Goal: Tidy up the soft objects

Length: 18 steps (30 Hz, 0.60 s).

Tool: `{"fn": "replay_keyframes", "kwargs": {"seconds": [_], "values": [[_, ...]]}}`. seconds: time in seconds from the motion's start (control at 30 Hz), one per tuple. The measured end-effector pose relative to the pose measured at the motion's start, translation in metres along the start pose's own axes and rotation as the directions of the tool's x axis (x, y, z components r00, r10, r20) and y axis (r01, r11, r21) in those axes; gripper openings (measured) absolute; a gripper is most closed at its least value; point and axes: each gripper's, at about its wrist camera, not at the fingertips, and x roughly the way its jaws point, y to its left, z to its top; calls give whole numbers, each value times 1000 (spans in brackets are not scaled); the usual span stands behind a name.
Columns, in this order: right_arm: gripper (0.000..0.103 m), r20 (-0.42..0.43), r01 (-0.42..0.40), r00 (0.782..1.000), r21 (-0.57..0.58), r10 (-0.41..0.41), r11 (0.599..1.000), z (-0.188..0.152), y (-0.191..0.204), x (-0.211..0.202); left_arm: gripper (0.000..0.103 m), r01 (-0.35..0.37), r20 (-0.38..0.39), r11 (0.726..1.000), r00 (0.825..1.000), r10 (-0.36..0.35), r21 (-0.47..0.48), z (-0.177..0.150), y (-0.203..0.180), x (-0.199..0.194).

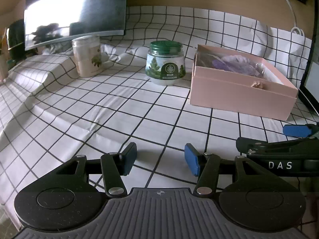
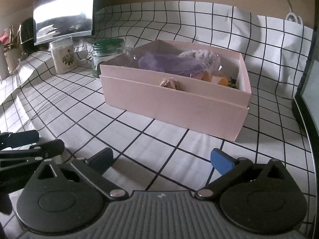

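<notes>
A pink box [image 2: 179, 107] stands on the checked cloth, seen at the right in the left wrist view as the pink box [image 1: 239, 91]. Inside it lie a purple soft item in clear wrap [image 2: 171, 61], a lilac plush piece [image 2: 201, 54] and something orange [image 2: 223, 80]. A small beige soft piece [image 2: 169, 83] pokes over the front wall. My left gripper [image 1: 160, 160] hovers low over bare cloth, open with nothing between its blue pads. My right gripper [image 2: 162, 159] is open wide in front of the box, also empty. Each gripper shows at the edge of the other's view.
A green-lidded jar [image 1: 165, 63] and a cream jar with a flower label [image 1: 88, 56] stand left of the box. A monitor [image 1: 75, 12] rises at the back left, a dark screen edge [image 2: 307, 91] at the right. White cable [image 1: 293, 20] hangs behind.
</notes>
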Motion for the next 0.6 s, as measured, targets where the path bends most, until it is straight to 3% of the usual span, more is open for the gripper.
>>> {"fn": "replay_keyframes", "kwargs": {"seconds": [0.6], "values": [[103, 0, 1, 1000, 0, -1, 1000, 0, 0, 0, 58, -4, 4, 1000, 1000, 4, 2, 0, -1, 0]]}}
